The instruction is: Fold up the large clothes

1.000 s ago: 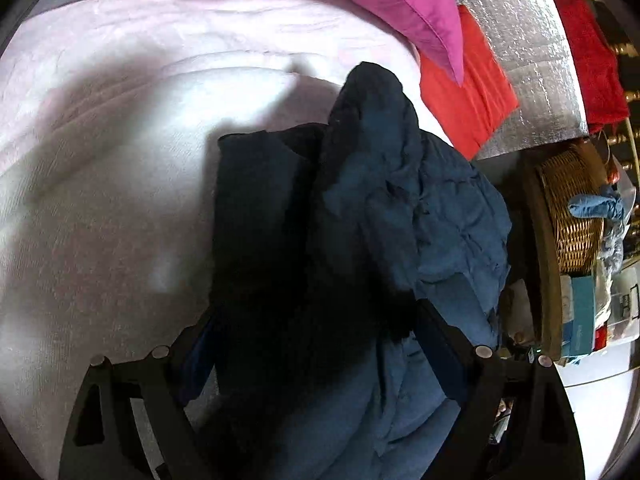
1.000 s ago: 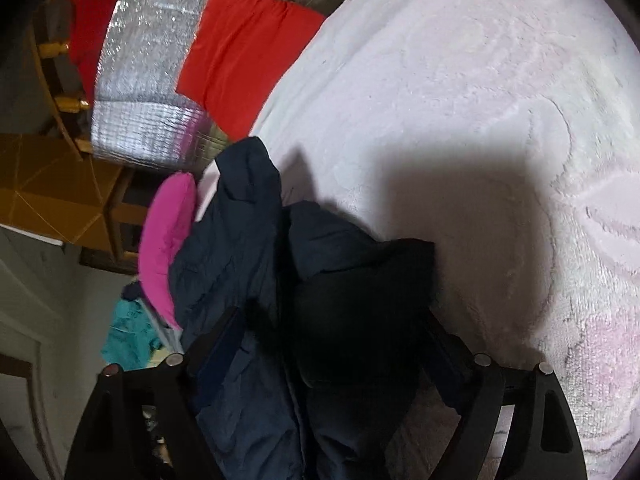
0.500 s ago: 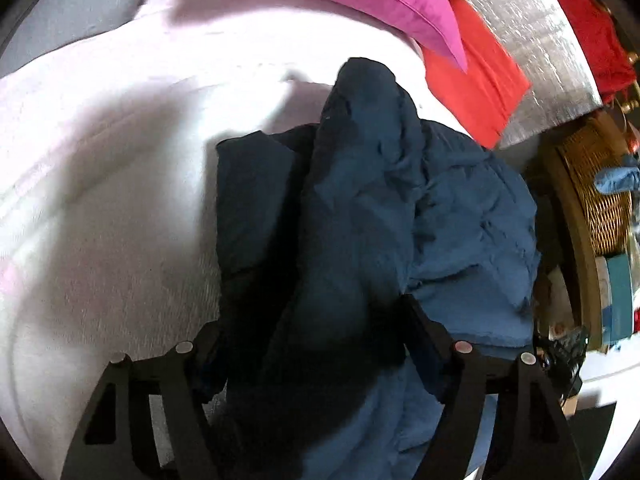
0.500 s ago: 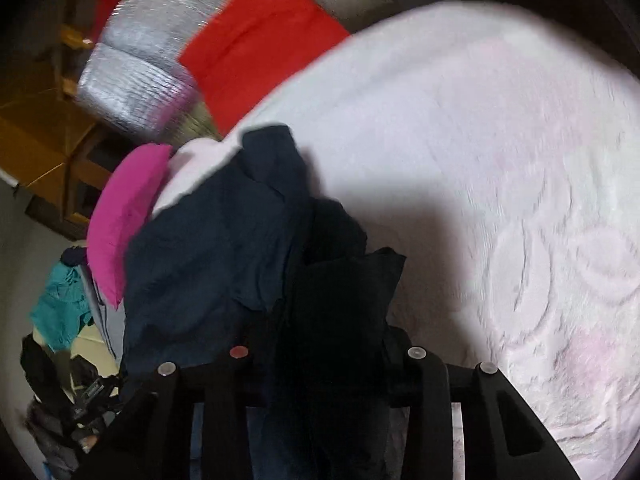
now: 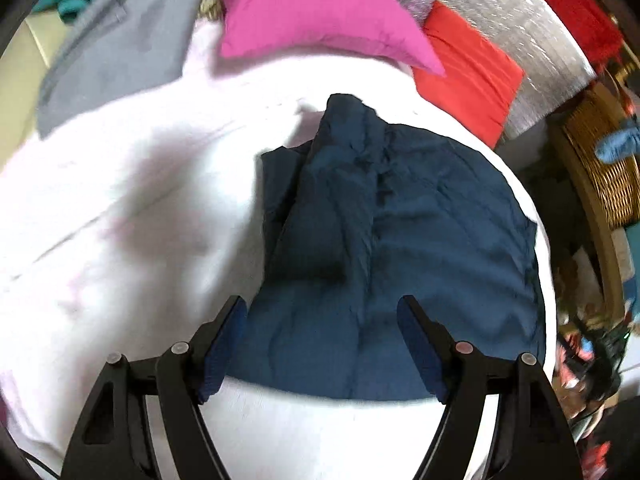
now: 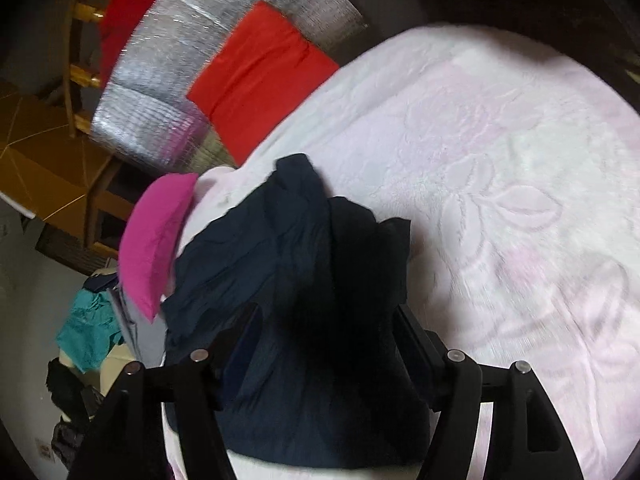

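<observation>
- While your left gripper [image 5: 322, 344] hangs with jaws spread over the navy garment [image 5: 400, 240], it grips nothing.
- Your right gripper [image 6: 326, 344] is spread too, cloth bulging between its fingers.
- That garment lies bunched on the pale pink bedspread [image 6: 500, 200], near its edge.
- Beyond sit a magenta pillow [image 5: 320, 12] and a red cushion [image 6: 260, 76].

Two wrist fisheyes look down from close above a pale bedspread [image 5: 120, 208] — each along its own tongs. Both share the navy garment [image 5: 400, 240] lying just ahead of the fingers, the pink pillow [image 6: 156, 240] and red cushion [image 6: 260, 76] beyond — seen from different sides.
</observation>
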A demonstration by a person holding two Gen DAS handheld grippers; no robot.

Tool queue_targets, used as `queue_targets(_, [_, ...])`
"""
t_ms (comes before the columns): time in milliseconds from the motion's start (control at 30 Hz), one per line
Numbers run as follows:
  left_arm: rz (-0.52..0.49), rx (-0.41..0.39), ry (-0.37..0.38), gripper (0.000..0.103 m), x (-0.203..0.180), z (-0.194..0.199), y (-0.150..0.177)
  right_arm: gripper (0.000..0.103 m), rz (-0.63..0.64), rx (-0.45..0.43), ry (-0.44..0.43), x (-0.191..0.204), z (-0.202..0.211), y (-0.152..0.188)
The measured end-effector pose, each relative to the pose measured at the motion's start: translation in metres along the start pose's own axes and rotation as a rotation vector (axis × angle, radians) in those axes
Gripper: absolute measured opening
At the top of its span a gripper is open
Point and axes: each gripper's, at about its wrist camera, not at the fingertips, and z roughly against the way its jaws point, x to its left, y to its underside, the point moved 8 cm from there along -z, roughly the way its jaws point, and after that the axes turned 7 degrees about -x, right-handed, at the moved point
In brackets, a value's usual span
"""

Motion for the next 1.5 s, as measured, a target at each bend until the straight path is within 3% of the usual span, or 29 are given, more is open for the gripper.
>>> queue_targets(100, [-0.061,-0.019,-0.043,0.078,-0.004,0.039,0.015,0.070,0.017,-0.008,-0.020,0.010,0.038,0.012])
queue_targets(367, [-0.201,-0.158,-0.100,0.078,-0.032,0.157,0.055,0.074,0.101,-0.066,-0.090,0.052,0.145,0.042])
queue_targets(600, [-0.317,-0.304,-0.089,0.079,-0.094,0.245,0.077,0.080,0.163,-0.155,-0.188,0.098,0.236,0.066])
queue_targets(767, [-0.398,-0.396,-0.059,0.087,-0.142,0.277,0.092,0.082,0.208,-0.202,-0.271,0.129,0.278,0.086])
queue_targets(933, [-0.499,-0.481,-0.077,0.095,-0.178,0.249,0.108,0.087,0.198,-0.264,-0.364,0.141,0.279,0.098])
queue_targets(1033, [-0.544,-0.433,-0.105,0.095,-0.180,0.190,0.131,0.087,0.180,-0.270,-0.386,0.126,0.244,0.116])
queue_targets(1167, [-0.534,-0.270,-0.205,0.095,-0.160,0.106,0.157,0.087,0.109,-0.190,-0.343,0.082,0.185,0.148])
queue_targets(1233, [-0.508,-0.214,-0.242,0.095,-0.152,0.082,0.160,0.087,0.099,-0.163,-0.306,0.060,0.160,0.157])
queue_targets(1400, [-0.494,-0.232,-0.282,0.095,-0.144,0.057,0.153,0.087,0.027,-0.117,-0.214,0.015,0.120,0.159])
queue_targets(1500, [-0.479,-0.244,-0.290,0.095,-0.141,0.046,0.147,0.087,0.016,-0.141,-0.222,0.008,0.121,0.149])
